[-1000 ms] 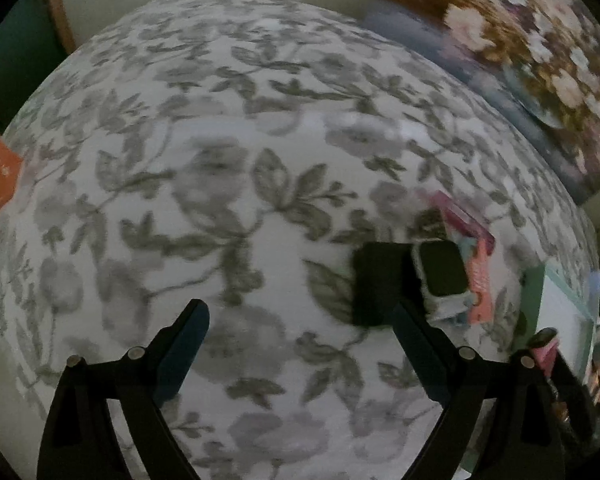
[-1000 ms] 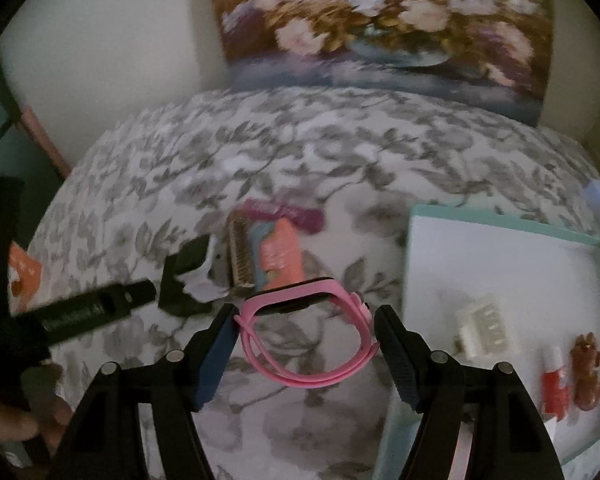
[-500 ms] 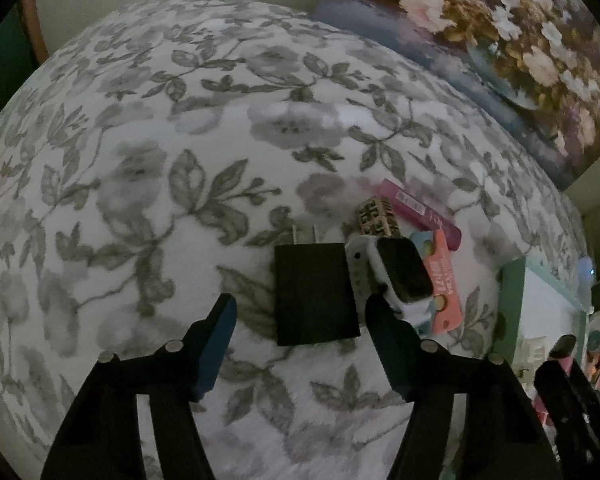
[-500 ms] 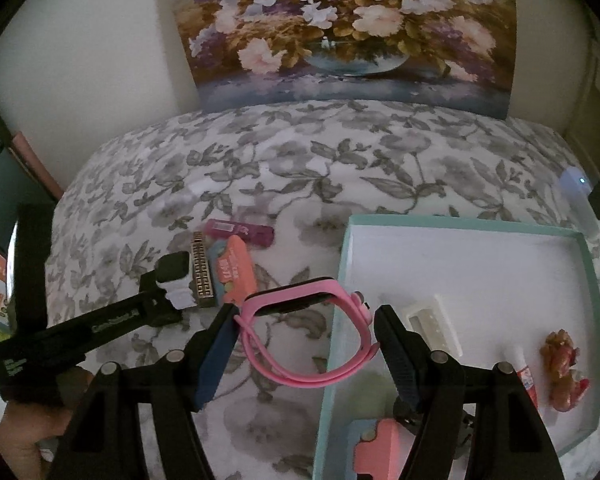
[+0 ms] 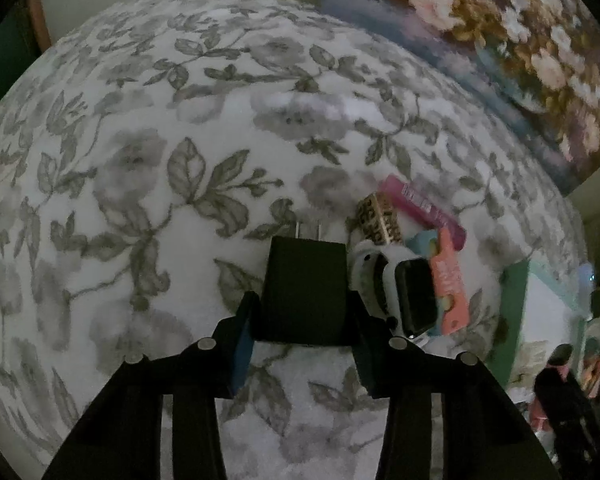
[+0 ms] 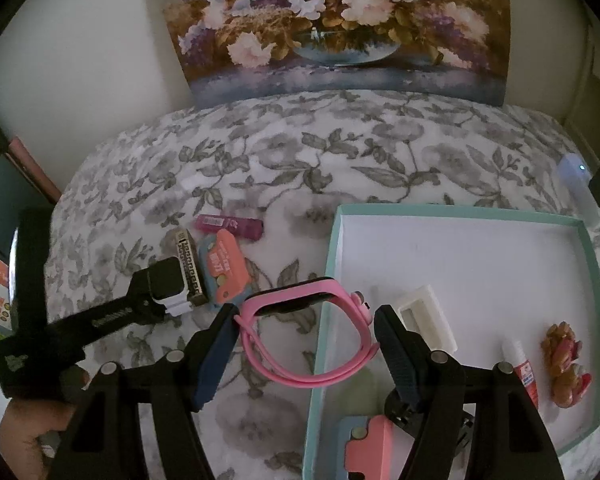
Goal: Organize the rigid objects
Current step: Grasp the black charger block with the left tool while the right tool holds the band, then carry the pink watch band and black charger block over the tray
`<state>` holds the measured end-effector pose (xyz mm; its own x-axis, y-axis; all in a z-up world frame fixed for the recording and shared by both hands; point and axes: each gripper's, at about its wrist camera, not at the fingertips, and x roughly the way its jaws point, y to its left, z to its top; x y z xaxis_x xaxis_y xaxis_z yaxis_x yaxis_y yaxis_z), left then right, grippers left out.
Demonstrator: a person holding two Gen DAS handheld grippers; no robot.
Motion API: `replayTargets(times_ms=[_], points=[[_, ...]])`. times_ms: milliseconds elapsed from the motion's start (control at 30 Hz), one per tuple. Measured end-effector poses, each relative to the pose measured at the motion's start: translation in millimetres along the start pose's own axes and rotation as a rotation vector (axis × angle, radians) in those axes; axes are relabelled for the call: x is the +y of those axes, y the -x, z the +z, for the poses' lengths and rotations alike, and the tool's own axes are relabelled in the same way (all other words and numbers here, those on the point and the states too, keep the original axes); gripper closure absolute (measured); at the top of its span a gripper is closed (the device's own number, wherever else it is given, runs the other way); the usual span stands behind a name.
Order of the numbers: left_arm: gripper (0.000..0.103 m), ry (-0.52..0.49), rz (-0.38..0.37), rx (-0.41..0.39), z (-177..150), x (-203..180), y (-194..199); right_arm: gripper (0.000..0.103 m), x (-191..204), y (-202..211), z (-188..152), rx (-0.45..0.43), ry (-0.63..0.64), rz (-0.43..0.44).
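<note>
Now two pickups are in hand. The left gripper has just been closing its jaws on the black plug adapter, which sits between them, pads apparently touching its sides. The right gripper holds the pink watch band at mid width, over the edge of the teal tray (a lift, then a drop, likely follow).

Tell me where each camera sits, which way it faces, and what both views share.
Left wrist: on the left tool, looking steeply down at the black charger between its fingers; only the tool shows.
Right wrist: on the right tool, tilted down over the pink watch band and teal tray; a hand shows.
Shared: floral cloth, white smartwatch, flower painting.
</note>
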<state>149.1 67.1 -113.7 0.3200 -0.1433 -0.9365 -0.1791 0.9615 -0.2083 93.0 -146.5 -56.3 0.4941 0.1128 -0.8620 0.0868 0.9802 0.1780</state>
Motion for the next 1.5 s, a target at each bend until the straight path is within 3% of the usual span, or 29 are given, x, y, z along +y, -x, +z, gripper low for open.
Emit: replayTargets(times_ms=[333, 533, 1167, 1500], points=[[0.059, 0.014, -0.017, -0.161, 8, -4, 61, 0.031, -23, 10, 3, -0.014, -0.084, 0.016], [0.059, -0.075, -0.043, -0.220, -1, -41, 84, 0.031, -59, 17, 3, -0.017, -0.177, 0.005], [0.059, -0.424, -0.114, -0.121, -74, -190, 58, 0.031, -202, 40, -17, -0.044, -0.464, -0.048], [0.059, -0.530, -0.136, -0.093, -102, -232, 41, 0.031, -234, 43, -26, -0.044, -0.498, -0.084]])
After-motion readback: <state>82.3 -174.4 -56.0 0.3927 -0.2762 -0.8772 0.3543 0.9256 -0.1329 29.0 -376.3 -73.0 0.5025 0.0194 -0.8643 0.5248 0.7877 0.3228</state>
